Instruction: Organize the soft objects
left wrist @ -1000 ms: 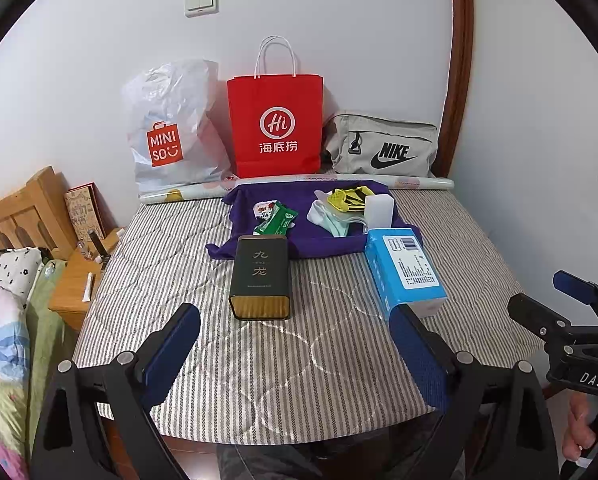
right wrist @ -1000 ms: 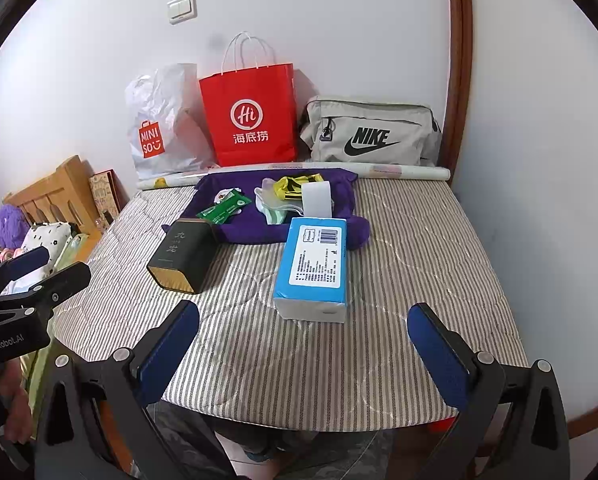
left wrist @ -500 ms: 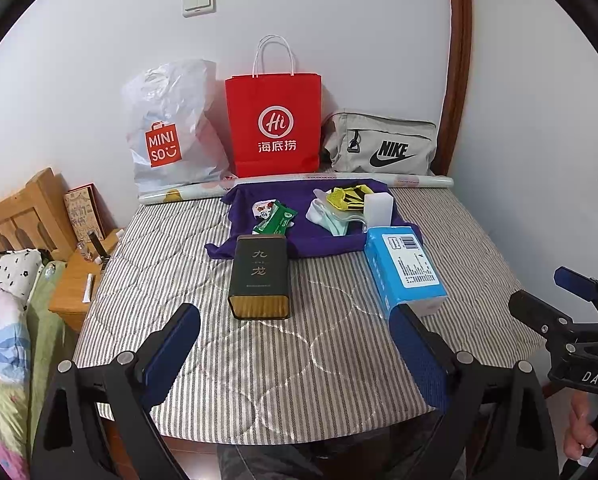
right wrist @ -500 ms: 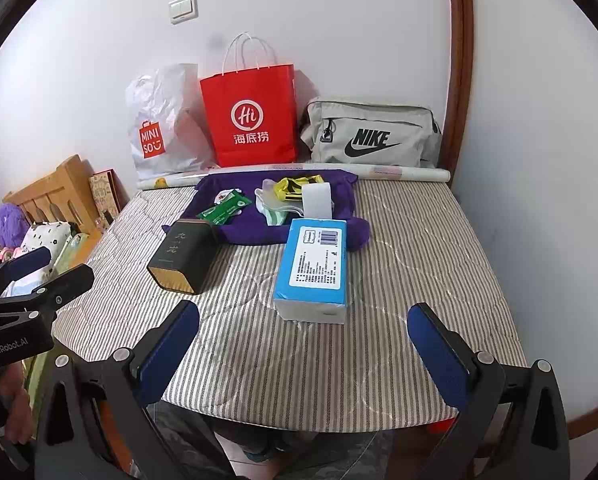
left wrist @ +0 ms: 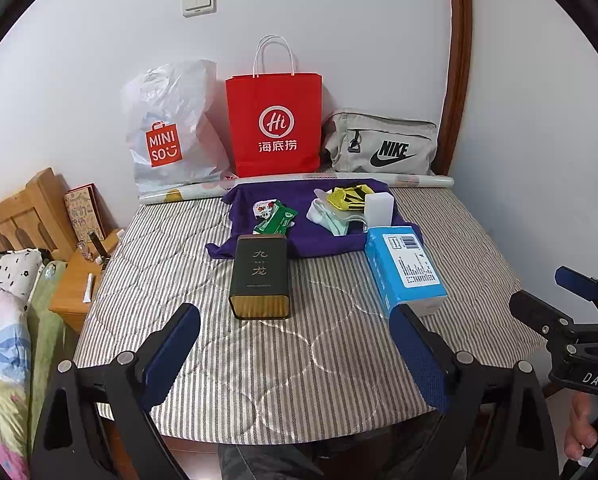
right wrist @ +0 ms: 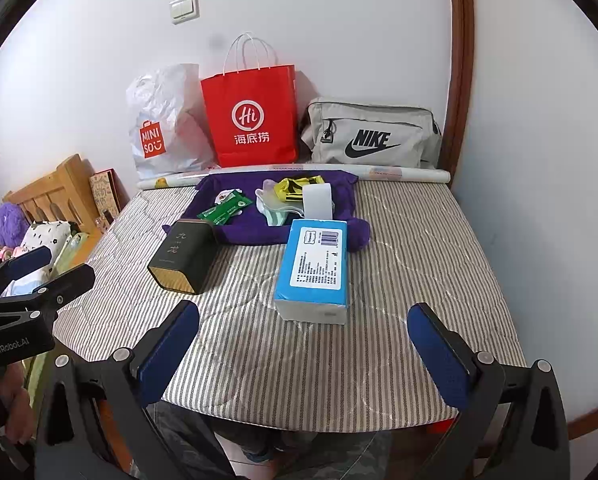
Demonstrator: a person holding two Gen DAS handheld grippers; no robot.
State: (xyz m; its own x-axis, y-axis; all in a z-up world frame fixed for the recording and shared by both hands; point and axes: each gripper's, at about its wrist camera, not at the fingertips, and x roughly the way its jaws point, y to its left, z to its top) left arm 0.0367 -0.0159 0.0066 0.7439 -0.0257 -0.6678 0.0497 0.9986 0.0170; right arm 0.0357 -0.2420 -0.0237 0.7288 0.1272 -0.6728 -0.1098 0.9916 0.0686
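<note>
1. Left gripper (left wrist: 297, 354) hovers at the near edge of the striped table (left wrist: 339, 360), jaws spread wide with nothing between them.
2. Against the far wall, from the left: a white bag (left wrist: 171, 128), a red bag (left wrist: 275, 120) and a grey pouch (left wrist: 381, 148), with a paper roll (left wrist: 411, 179) lying along the table's far edge in front of them.
3. A dark tin (left wrist: 261, 276) lies on its side left of centre, its far end touching the purple cloth (left wrist: 319, 236).
4. The cloth is spread at the far middle of the table and carries the soft things: a green packet (left wrist: 277, 221) on its left part, then pale socks (left wrist: 329, 216), a yellow sock (left wrist: 349, 197) and a white block (left wrist: 378, 209) on its right part (the socks overlap in a small heap).
5. A blue box (right wrist: 313, 268) lies right of the tin, its far end on the cloth's near right corner.
6. Right gripper (right wrist: 305, 354) hovers near the table's near edge, jaws wide apart and holding nothing; the box lies just beyond it.
</note>
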